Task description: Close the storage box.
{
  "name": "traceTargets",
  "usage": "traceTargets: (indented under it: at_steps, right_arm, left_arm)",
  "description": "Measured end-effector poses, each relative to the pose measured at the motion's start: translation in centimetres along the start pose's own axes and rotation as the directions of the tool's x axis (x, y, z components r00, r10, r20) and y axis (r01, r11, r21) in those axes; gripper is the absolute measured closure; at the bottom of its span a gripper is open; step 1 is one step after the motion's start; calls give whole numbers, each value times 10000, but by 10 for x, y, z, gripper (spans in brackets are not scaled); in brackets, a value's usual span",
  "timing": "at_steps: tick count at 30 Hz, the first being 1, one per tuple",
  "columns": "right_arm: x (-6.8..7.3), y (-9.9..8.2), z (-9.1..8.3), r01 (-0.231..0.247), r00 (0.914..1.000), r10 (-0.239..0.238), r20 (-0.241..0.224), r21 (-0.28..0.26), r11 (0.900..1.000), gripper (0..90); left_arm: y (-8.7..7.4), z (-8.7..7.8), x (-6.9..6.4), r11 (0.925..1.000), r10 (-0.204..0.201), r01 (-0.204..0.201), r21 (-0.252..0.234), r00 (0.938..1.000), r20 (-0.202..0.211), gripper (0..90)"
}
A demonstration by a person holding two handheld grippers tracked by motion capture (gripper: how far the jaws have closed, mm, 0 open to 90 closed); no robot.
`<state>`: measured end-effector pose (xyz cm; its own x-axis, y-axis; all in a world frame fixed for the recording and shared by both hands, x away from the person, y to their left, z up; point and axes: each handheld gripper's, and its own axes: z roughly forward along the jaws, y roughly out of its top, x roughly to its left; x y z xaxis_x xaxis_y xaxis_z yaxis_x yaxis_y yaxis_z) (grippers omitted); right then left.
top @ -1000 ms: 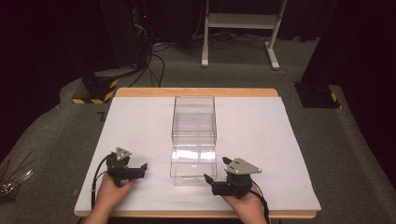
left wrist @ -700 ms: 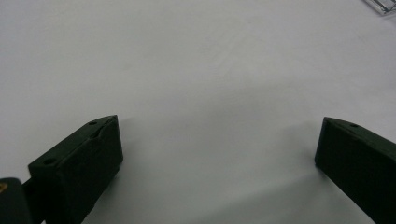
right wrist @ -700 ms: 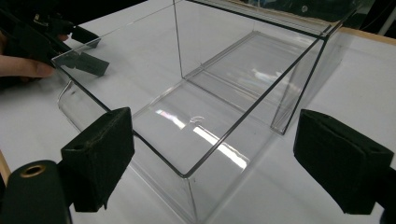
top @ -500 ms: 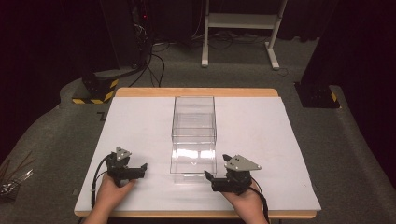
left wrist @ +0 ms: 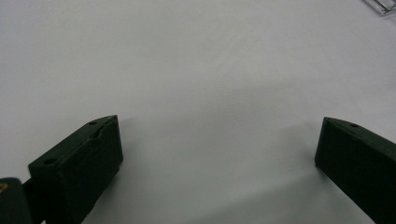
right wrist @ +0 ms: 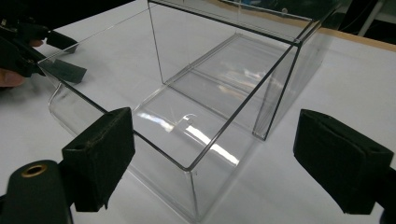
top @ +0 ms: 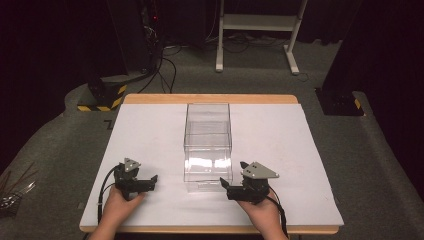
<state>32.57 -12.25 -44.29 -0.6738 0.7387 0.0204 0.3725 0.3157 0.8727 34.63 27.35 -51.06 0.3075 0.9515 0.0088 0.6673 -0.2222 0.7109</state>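
While the right hand-held gripper (top: 223, 183) sits released at lower centre of the high view, its jaws spread wide and just beside the near right corner of the clear box (top: 208, 145), the sensible move, as I judge it, is to bring one jaw inside and one outside the thin near wall, squarely and low, so the slick plastic does not twist. The left hand-held gripper (top: 154, 179) lies released at lower left, on bare white desk (top: 305, 150). Room is wide on both sides; the desk's front edge lies close beneath both hands.
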Motion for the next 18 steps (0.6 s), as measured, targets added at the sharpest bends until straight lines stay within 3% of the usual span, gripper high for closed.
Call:
traceTargets:
  at_steps: [18]
  right_arm:
    - [-7,3,10,5,10000,-5,32,-8,10000,132]
  left_arm:
    - [0,0,0,10000,5,-5,-5,10000,-7,11]
